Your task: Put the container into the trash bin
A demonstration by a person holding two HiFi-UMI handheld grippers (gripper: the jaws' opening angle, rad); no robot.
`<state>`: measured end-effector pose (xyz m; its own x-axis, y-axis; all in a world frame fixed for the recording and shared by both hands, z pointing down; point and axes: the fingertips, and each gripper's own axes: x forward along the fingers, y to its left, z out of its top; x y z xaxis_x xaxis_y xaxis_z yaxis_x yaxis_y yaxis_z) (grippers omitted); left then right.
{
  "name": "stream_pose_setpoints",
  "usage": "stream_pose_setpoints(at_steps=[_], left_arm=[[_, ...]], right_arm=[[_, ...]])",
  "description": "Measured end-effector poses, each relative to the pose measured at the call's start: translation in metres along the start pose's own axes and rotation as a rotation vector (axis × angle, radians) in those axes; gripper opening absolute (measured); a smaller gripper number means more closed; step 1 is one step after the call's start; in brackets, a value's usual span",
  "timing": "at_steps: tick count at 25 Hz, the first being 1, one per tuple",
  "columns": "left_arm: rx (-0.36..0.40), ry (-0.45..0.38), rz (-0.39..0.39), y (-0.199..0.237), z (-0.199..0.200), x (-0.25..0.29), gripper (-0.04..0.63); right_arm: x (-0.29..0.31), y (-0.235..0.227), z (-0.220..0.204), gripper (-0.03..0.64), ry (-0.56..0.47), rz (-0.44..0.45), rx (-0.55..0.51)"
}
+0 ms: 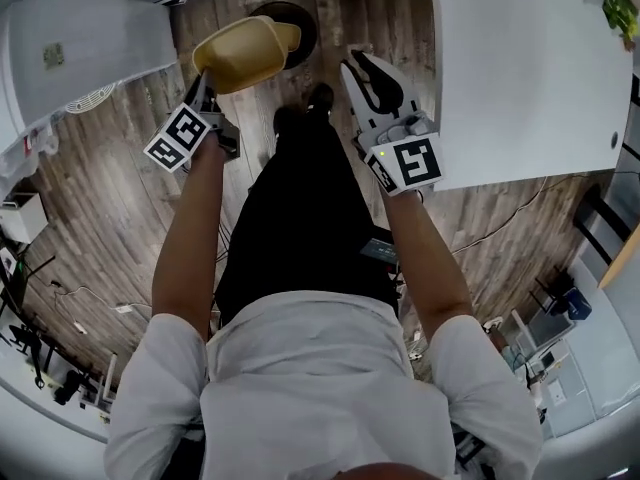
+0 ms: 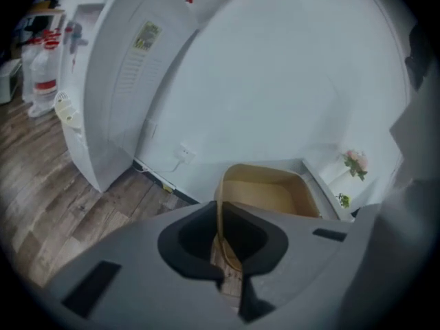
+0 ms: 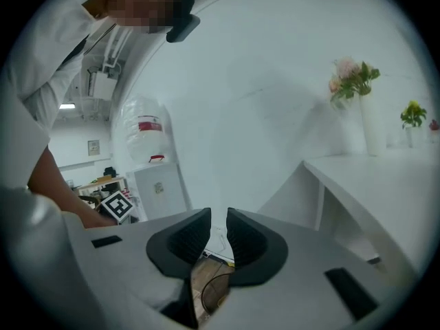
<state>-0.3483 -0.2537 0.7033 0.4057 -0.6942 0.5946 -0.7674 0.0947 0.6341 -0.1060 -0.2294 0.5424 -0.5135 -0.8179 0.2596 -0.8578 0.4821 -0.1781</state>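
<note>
**Head view, carrying step.** The left gripper [image 1: 203,86] is clamped on the thin side wall of the tan container [image 1: 245,53], with its jaws pressed together on the rim, as the left gripper view confirms. The container hangs clear of the wooden floor [image 1: 120,188]. The dark round trash bin [image 1: 303,26] stands on the floor at 12 o'clock from the person's feet. The container, at about 11 o'clock, overlaps the bin's 8 o'clock edge in this view; whether it is already above the mouth or only in front of it cannot be told. The right gripper [image 1: 358,70], at 1 o'clock, holds nothing: its jaws stand a narrow gap apart with no object between them. A white table [image 1: 530,68] fills 2 o'clock.

**Judgement:** the container is not yet in the bin. The next move calls for centring the container over the bin's mouth, toward 1 o'clock, and only then parting the left jaws. A release too near the rim risks the wide container catching on it
</note>
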Motion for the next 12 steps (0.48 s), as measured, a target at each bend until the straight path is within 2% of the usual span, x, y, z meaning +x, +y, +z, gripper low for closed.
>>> stream_pose_setpoints(at_steps=[5, 10, 12], left_arm=[[-0.173, -0.019, 0.101, 0.042, -0.045, 0.047, 0.025], [-0.300, -0.012, 0.197, 0.081, -0.097, 0.085, 0.025], [-0.385, -0.025, 0.249, 0.099, -0.117, 0.098, 0.024]], right_arm=[[0.037, -0.023, -0.049, 0.092, 0.034, -0.019, 0.007], [0.072, -0.050, -0.093, 0.092, 0.080, -0.045, 0.016], [0.087, -0.059, -0.106, 0.092, 0.088, -0.050, 0.021]])
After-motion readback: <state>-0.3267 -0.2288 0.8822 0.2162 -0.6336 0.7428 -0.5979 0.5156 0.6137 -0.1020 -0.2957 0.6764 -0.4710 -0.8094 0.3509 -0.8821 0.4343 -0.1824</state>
